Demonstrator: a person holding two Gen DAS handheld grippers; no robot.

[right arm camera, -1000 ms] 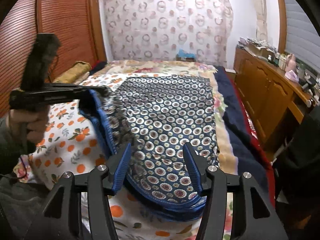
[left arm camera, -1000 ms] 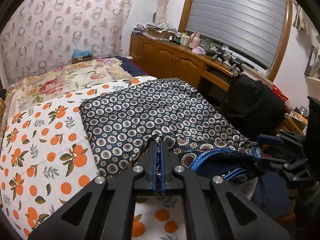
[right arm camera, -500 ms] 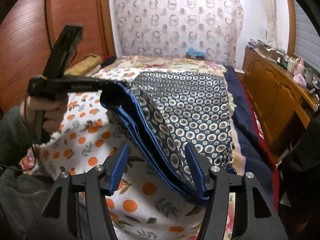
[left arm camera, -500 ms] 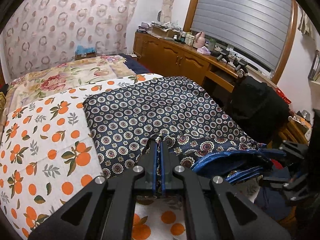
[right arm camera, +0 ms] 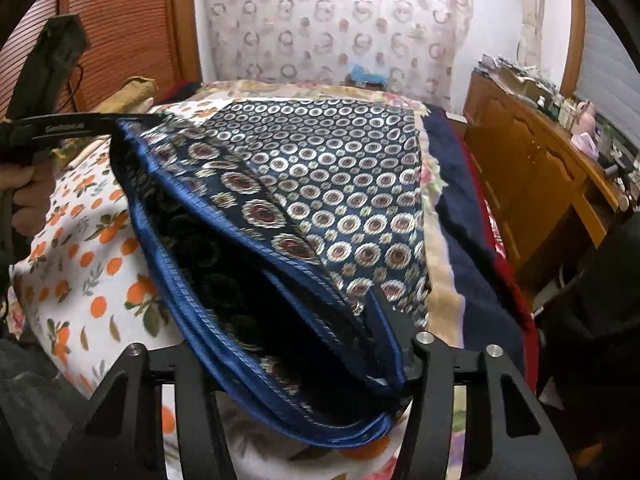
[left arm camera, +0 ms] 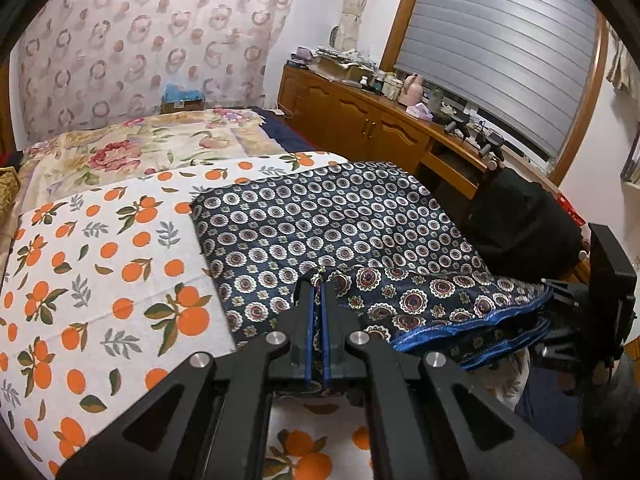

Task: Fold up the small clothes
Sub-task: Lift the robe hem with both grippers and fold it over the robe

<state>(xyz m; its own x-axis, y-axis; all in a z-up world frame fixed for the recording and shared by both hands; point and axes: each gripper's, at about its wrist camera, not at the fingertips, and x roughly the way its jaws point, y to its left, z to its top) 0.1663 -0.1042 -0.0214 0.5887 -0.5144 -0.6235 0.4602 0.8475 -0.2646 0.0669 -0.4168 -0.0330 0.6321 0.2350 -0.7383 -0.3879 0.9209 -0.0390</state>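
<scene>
Left wrist view: the left gripper (left arm camera: 318,292) is pressed together on the hem of the navy patterned cloth (left arm camera: 332,224), which lies on the orange-print sheet (left arm camera: 100,264).

Right wrist view: the right gripper (right arm camera: 288,344) has just been closing — blue-edged folds lie between its jaws, contact unclear.

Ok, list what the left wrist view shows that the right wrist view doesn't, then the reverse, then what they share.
Only the left wrist view: the left gripper shut on the patterned garment, and the grey window blind.

Only the right wrist view: the person's hand on the left gripper's handle, and a ribbed wooden door. The garment's blue hem drapes between the right gripper's fingers.

Both: garment, orange-print sheet, wooden cabinet.
</scene>
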